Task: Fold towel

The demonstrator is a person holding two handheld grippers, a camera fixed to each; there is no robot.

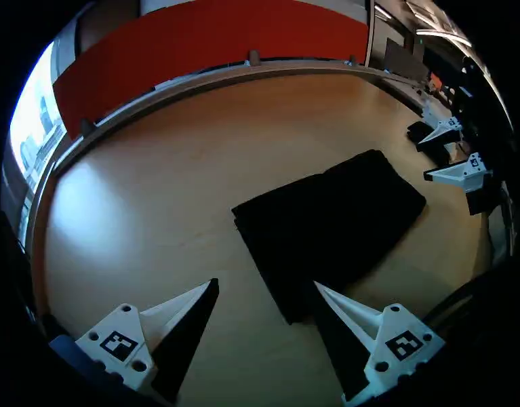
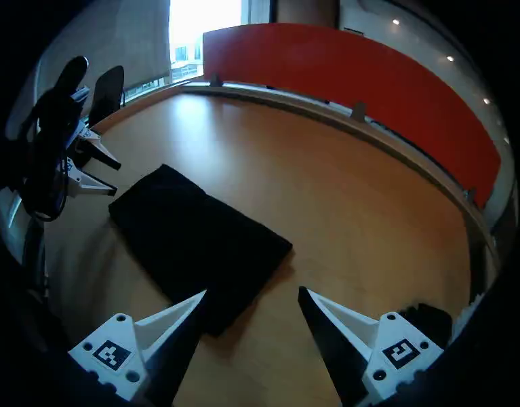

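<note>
A black towel [image 1: 331, 227] lies folded into a flat rectangle on the wooden table [image 1: 192, 176]. My left gripper [image 1: 265, 290] hovers open above the table, its right finger over the towel's near edge, nothing between the fingers. In the right gripper view the same towel [image 2: 195, 237] lies ahead and to the left, and my right gripper [image 2: 251, 298] stands open just off its near corner. The right gripper [image 1: 441, 154] also appears far right in the left gripper view, open beside the towel's far end. The left gripper [image 2: 102, 175] appears at the far left of the right gripper view, open.
A red partition [image 1: 212, 41] runs along the table's far edge, also seen as a red partition [image 2: 368, 81] in the right gripper view. Windows [image 2: 192, 34] lie behind. A dark chair back [image 2: 107, 91] stands at the table's left end. Dark equipment [image 1: 422, 61] sits beyond the table.
</note>
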